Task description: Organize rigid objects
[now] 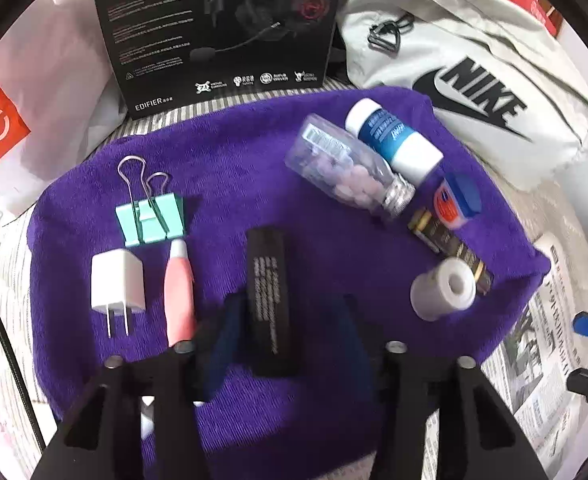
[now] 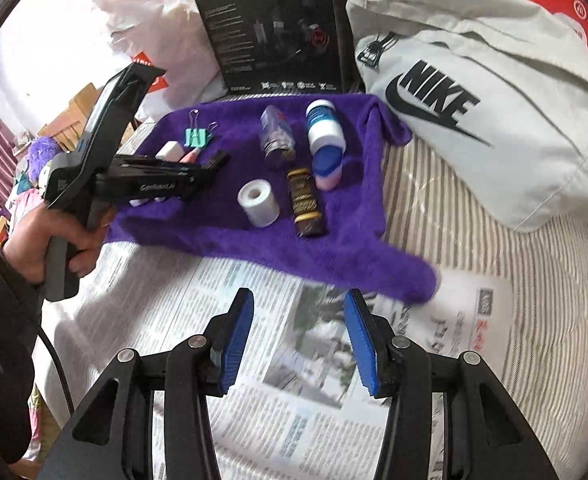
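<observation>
A purple towel (image 1: 221,168) (image 2: 350,248) holds several small objects. My left gripper (image 1: 289,324) is open, its blue pads on either side of a flat black box (image 1: 269,300) (image 2: 218,159), not touching it. To its left lie a pink tube (image 1: 179,292), a white charger plug (image 1: 117,284) and a teal binder clip (image 1: 149,220). To its right lie a clear pill bottle (image 1: 350,172), a blue-and-white bottle (image 1: 394,140), a blue-capped tub (image 1: 456,200), a dark patterned tube (image 1: 450,244) and a white tape roll (image 1: 444,290) (image 2: 258,203). My right gripper (image 2: 298,340) is open and empty over newspaper.
A black headset box (image 1: 221,28) stands behind the towel. A grey Nike bag (image 1: 474,80) (image 2: 486,92) lies at the back right. Newspaper (image 2: 294,380) covers the striped bedding in front. A white plastic bag (image 1: 33,100) sits at the left.
</observation>
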Motion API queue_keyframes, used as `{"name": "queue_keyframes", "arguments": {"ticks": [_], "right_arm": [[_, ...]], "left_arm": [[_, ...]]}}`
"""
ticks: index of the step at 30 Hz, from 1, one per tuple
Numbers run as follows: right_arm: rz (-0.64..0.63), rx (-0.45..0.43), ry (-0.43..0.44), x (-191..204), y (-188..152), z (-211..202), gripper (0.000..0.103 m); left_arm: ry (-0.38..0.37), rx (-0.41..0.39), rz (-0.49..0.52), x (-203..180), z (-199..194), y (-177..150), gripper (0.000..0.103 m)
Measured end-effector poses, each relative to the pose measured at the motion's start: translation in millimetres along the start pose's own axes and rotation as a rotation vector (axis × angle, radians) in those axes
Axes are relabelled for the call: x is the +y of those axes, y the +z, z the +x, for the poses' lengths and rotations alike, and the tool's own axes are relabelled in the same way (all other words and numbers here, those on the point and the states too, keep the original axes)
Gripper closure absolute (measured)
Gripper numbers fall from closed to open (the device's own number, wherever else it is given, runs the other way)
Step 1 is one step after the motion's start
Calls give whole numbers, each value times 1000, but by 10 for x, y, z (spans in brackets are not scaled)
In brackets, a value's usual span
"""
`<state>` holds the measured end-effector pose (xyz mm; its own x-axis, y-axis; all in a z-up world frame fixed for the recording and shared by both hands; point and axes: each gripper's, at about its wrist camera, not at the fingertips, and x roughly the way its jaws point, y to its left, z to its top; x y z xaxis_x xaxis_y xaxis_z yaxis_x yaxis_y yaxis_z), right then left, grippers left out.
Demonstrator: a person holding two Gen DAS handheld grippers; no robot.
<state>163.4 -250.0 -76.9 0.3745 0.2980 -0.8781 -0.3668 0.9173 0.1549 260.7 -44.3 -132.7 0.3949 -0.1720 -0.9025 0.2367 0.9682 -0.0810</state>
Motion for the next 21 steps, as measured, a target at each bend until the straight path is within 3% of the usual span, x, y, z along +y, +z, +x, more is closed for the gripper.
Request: {"name": "queue_keyframes", "arguments": {"ticks": [6, 10, 13, 17, 21], "right_arm": [[30, -27, 0, 39, -103, -126, 56], [51, -46, -34, 78, -178, -222, 54], [61, -60, -60, 107, -192, -269, 46], [65, -85, -105, 160, -165, -333, 28], [74, -101, -116, 210, -159, -416, 26]], "left_arm": [[28, -21, -33, -59, -297, -212, 51], [21, -85, -77, -65, -702, -407, 17], [44, -135, -80, -101, -1040, -575, 2], [37, -156, -129, -122, -1372, -793, 1], [38, -183, -174, -175, -1558, -994, 1]]}}
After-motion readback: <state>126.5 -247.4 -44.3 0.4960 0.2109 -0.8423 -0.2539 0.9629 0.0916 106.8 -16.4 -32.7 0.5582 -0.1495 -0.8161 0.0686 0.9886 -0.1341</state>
